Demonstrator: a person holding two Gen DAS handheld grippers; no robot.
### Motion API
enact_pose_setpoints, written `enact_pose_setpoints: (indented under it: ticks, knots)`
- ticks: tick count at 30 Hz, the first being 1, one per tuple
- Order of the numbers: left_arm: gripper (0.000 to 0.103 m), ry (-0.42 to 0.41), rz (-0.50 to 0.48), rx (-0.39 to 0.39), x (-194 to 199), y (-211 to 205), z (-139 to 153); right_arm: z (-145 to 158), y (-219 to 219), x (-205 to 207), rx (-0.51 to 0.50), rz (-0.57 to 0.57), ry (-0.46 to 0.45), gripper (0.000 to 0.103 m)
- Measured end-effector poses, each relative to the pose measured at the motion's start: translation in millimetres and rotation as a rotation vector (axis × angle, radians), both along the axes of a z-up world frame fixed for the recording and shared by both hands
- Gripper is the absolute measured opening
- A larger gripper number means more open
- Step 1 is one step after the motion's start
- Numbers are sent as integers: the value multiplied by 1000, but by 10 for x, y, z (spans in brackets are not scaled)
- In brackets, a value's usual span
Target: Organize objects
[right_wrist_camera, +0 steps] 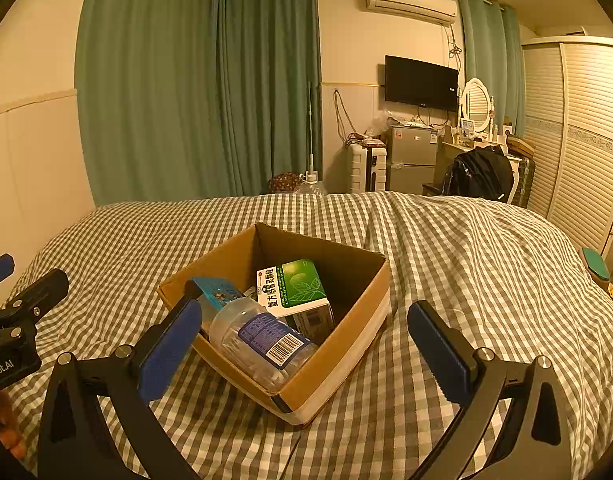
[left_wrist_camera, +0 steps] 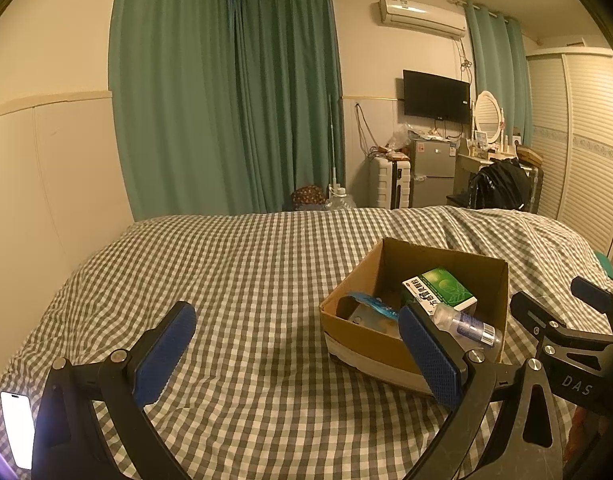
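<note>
An open cardboard box (right_wrist_camera: pixel 346 332) sits on the checked bed cover (right_wrist_camera: pixel 466 264). Inside lie a green and white medicine box (right_wrist_camera: pixel 294 284), a clear plastic jar with a blue label (right_wrist_camera: pixel 258 340) on its side, and a blue flat packet (right_wrist_camera: pixel 216 289). My right gripper (right_wrist_camera: pixel 306 344) is open and empty, held just in front of the box. My left gripper (left_wrist_camera: pixel 298 348) is open and empty, left of the box (left_wrist_camera: pixel 362 344). The medicine box (left_wrist_camera: pixel 442 288), the jar (left_wrist_camera: pixel 466 326) and the blue packet (left_wrist_camera: pixel 372 304) also show in the left wrist view.
A lit phone (left_wrist_camera: pixel 18 428) lies on the bed at the near left. The right gripper (left_wrist_camera: pixel 566 312) shows at the right edge of the left wrist view. Green curtains (right_wrist_camera: pixel 194 80), a fridge (right_wrist_camera: pixel 412 160), a suitcase (right_wrist_camera: pixel 368 168) and a wardrobe (right_wrist_camera: pixel 578 140) stand beyond the bed.
</note>
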State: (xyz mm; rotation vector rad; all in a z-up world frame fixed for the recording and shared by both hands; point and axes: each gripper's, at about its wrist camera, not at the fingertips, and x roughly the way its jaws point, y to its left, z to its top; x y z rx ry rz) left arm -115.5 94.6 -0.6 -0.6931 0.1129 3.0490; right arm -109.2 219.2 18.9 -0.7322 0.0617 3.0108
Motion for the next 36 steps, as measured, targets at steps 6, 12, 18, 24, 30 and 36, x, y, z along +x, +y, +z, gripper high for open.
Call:
enact_pose_setpoints:
  ticks: [6,12,18,24,30,36]
  knots:
    - [103,3,-1,-4,1,4,9,-4,-11,-8,1,2,-2,103]
    - [103,4,1,-9,8,11,1,-6,-11,-6,0,2,-1,103]
    - [103,0,3,-11,11,14,-9,-11,-9,-14,1,4,-5,103]
    - [103,-1,5,-11,9,9,-17,-13,-6,-14,2,5,-6,103]
    - [103,-5,8,-14,4,4,-29,-17,-9,-16,2,5,-7,103]
    - [103,-9,11,-20,4,4,-48,-37,3,-10,3,10,-12,103]
